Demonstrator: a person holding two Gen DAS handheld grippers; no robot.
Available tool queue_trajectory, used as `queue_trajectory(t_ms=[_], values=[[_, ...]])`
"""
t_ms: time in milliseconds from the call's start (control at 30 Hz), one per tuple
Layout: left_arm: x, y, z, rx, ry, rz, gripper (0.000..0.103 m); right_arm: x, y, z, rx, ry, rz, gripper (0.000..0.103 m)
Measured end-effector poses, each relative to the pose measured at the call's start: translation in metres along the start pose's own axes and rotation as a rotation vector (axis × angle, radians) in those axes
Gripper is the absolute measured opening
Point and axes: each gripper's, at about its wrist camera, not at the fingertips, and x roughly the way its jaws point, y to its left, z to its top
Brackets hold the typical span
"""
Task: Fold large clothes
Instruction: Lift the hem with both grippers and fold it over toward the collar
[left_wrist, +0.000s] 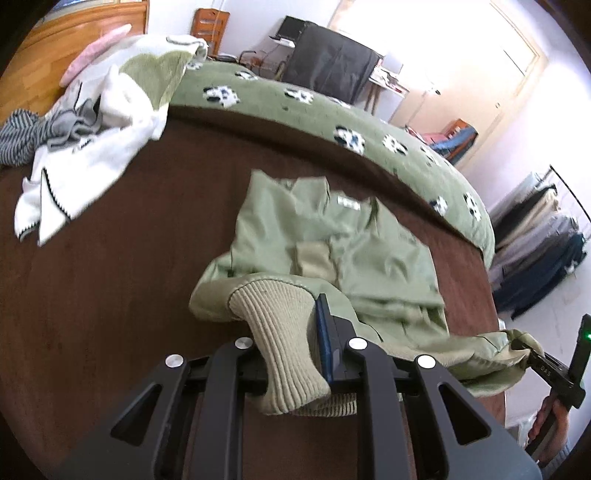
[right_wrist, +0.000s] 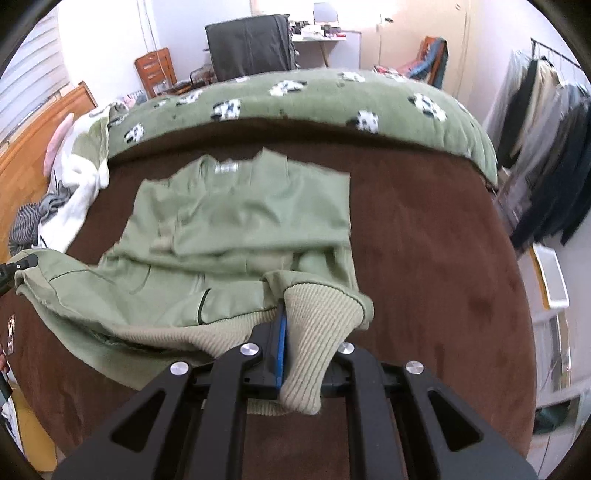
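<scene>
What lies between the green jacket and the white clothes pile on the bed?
Only bare brown bedcover lies between the jacket and the white pile, as the left wrist view shows.

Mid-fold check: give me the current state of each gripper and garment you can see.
Left gripper: shut on the jacket's ribbed hem.
Right gripper: shut on the ribbed hem.
Light green jacket with beige ribbed hem: sleeves folded in, hem end lifted.
White and grey clothes pile: crumpled, unfolded.

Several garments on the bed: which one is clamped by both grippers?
The green jacket: each gripper pinches its ribbed hem. The white garment and striped one lie untouched at the bed's head end.
</scene>
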Motion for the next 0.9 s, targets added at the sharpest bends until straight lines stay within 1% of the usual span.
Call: queue_trajectory(t_ms=[167, 233, 367, 500, 600, 700, 767, 800, 900], values=[[0.026, -0.013, 0.036, -0.007, -0.017, 0.040, 0.020, 0.028, -0.002, 0.053, -0.007, -0.023, 0.018, 0.010], [0.037, -0.018, 0.052, -0.013, -0.027, 0.047, 0.020, 0.037, -0.002, 0.068, -0.009, -0.030, 0.020, 0.010], [0.062, -0.026, 0.084, -0.003, -0.046, 0.055, 0.020, 0.060, -0.005, 0.106, -0.012, -0.044, 0.015, 0.010], [0.095, -0.034, 0.119, 0.028, -0.050, 0.040, 0.020, 0.085, -0.006, 0.135, -0.016, -0.050, -0.015, 0.010], [0.130, -0.039, 0.142, 0.064, -0.021, 0.054, 0.020, 0.110, -0.009, 0.158, 0.004, -0.041, -0.032, 0.010], [0.164, -0.040, 0.162, 0.066, 0.009, 0.064, 0.021, 0.145, -0.011, 0.180, 0.001, -0.028, -0.060, 0.010], [0.181, -0.039, 0.171, 0.065, -0.005, 0.069, 0.021, 0.167, -0.010, 0.191, -0.004, -0.024, -0.084, 0.010], [0.195, -0.039, 0.177, 0.069, -0.012, 0.070, 0.021, 0.177, -0.011, 0.195, -0.001, -0.023, -0.092, 0.010], [0.232, -0.035, 0.188, 0.056, 0.009, 0.090, 0.022, 0.213, -0.015, 0.209, 0.022, -0.009, -0.103, 0.010]])
